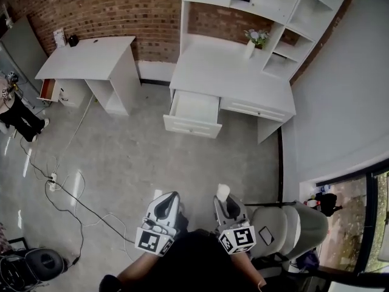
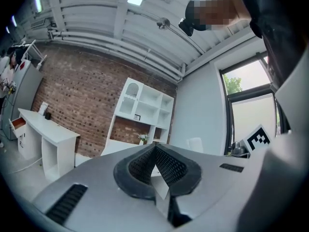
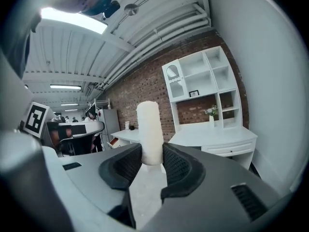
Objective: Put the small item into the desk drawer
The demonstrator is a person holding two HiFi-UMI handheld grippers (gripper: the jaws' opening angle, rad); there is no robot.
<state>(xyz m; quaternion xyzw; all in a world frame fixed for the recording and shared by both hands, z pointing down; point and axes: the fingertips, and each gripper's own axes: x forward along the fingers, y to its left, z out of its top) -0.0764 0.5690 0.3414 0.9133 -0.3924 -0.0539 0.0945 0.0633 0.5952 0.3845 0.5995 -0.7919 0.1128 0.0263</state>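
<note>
My right gripper (image 3: 152,159) is shut on a small white cylinder (image 3: 149,131) that stands upright between its pads; the same white cylinder (image 1: 223,191) pokes out of the right gripper (image 1: 225,201) low in the head view. My left gripper (image 2: 154,165) has its jaws closed together with nothing between them, and the left gripper (image 1: 165,203) sits beside the right one, close to my body. The white desk (image 1: 231,72) stands well ahead across the floor, with its left drawer (image 1: 193,112) pulled open. In the right gripper view the desk (image 3: 212,135) is far off at right.
A second white desk (image 1: 85,56) stands at the back left with a small drawer pulled out. Cables and a power strip (image 1: 53,182) trail over the floor at left. A padded chair (image 1: 285,227) sits right of me. A white hutch (image 1: 267,5) tops the main desk.
</note>
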